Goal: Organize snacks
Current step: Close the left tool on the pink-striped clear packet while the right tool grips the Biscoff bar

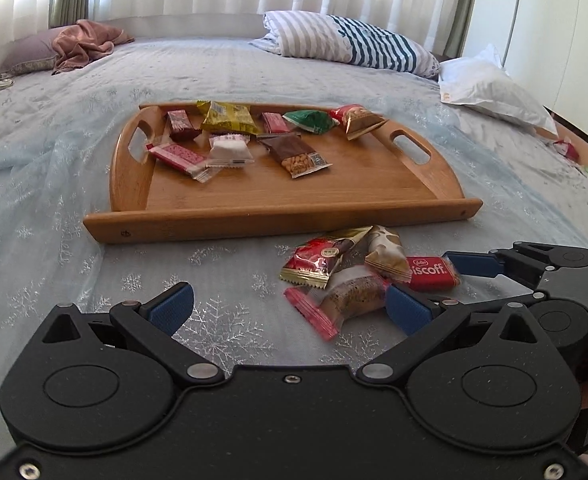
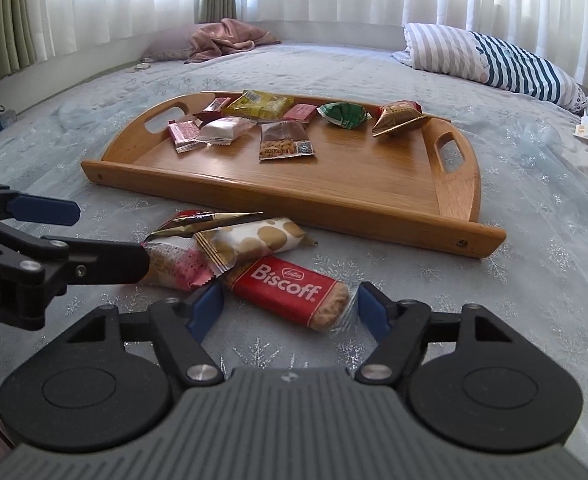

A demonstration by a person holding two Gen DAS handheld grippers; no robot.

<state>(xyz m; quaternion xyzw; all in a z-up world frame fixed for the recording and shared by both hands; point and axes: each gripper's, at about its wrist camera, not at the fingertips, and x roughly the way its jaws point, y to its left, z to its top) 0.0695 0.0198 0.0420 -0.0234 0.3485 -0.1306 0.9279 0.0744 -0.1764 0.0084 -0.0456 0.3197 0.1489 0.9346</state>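
Tongs of the left hand stand wide apart and empty, low over the bed; the right-hand pad sits just beside the clear-wrapped cake bar, whether touching cannot be told. At about 1 o'clock from these tongs lies the loose heap of snacks: a red-and-gold packet, the spotted gold-and-white bar and, rightmost, the Biscoff biscuit. At 12 o'clock, beyond the heap, the wooden tray already carries a scatter of packets along its far half; its near half is bare.

Tongs of the right hand are partly apart and straddle the Biscoff biscuit, one pad on either side of the wrapper; neither pad visibly presses on it, so nothing is gripped yet. The packet lies slantwise, its clear end with the bare biscuit edge toward 4 o'clock.

Handling, as judged: every item is light, so lifting needs little force. The film wrappers are probably slick and crinkly and may slide between smooth pads. The biscuit is likely stiff but brittle; a hold across the short width at mid-length, with modest squeeze, should spare it. The cake bar is likely soft and would dent; its wrapper's crimped end offers a safer purchase. Overlapping neighbours may drag along when one packet is lifted.
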